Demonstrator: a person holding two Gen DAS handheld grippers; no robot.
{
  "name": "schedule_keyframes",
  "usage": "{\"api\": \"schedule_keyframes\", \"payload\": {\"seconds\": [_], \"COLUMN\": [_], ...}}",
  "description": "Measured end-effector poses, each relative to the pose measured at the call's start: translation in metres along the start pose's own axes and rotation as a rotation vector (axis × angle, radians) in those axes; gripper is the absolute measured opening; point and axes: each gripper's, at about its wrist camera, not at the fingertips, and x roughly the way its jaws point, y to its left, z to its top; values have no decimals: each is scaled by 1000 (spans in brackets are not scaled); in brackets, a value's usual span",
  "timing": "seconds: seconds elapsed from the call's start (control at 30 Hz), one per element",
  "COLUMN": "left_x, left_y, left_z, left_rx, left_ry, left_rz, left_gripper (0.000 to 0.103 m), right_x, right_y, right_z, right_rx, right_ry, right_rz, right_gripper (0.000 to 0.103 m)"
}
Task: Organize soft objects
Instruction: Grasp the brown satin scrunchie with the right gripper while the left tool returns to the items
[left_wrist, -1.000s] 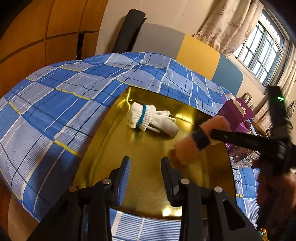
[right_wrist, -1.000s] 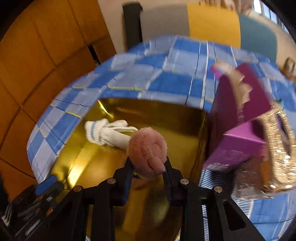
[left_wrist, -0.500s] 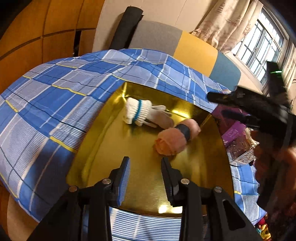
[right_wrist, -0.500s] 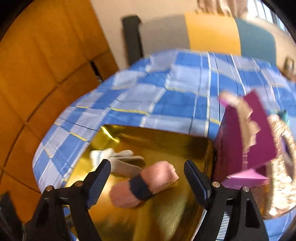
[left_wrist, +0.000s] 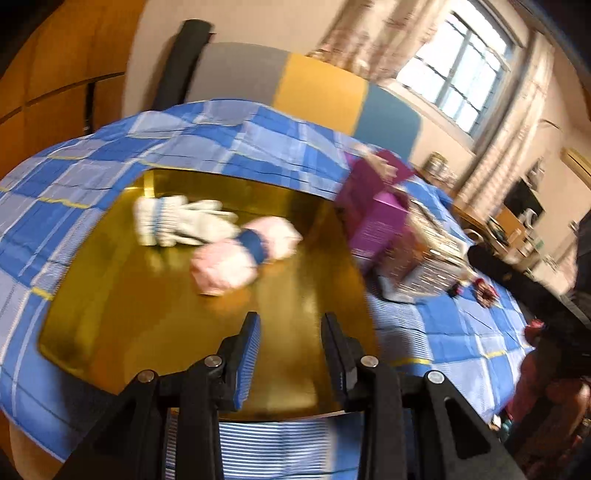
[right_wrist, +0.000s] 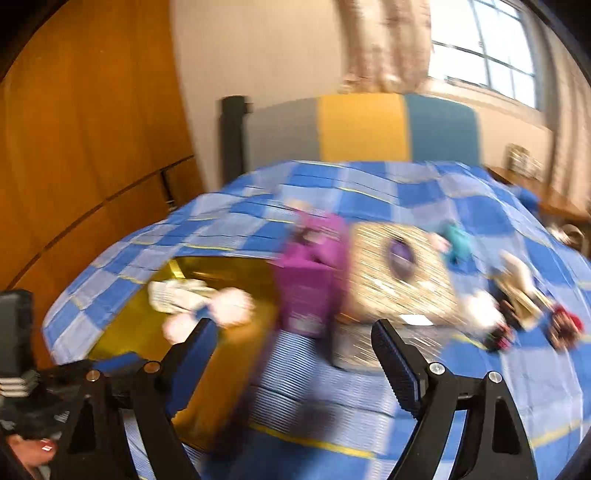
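Released pink fuzzy roll with navy band (left_wrist: 243, 254) now on gold tray (left_wrist: 147, 314), touching white knit glove (left_wrist: 177, 221); right gripper (right_wrist: 291, 354) withdrawn, fingers spread wide, empty; left gripper (left_wrist: 290, 350) near, parted, empty.

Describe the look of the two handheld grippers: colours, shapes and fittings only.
Both are alike. The left gripper has two matte black angular arms with triangular cut-outs, silver round bolt heads at the joints, and flat fingers faced with blue ribbed pads. The right gripper has the same black frame, silver bolts and blue ribbed pads. No cables or markings show; blur hides finer detail.
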Motion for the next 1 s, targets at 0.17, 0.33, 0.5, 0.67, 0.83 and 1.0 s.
{"api": "schedule_keyframes", "payload": {"seconds": [0.17,0.33,0.5,0.67,0.83,1.0], "left_x": [11,25,45,60,79,91], "left_y": [-51,-99,-146,-185,-214,-236], "left_z": [-6,-16,-28,-35,-41,-44], "left_rx": [117,211,297,355,376,396], "left_ry": [39,91,166,201,240,254], "left_rz": [-75,-129,-170,-201,-224,-223], "left_gripper": [34,34,34,34,34,34], "right_x": [-4,-14,-23,-37,-35,-14], "right_y": [-72,-138,-208,-268,-318,-343], "right_z": [-31,-64,-83,-78,-57,-31], "right_rx": [94,142,214,261,254,199], "right_ry": [63,91,106,85,75,79], "right_rz": [-125,-256,-381,-472,-541,-580], "right_gripper": [86,86,86,86,86,86]}}
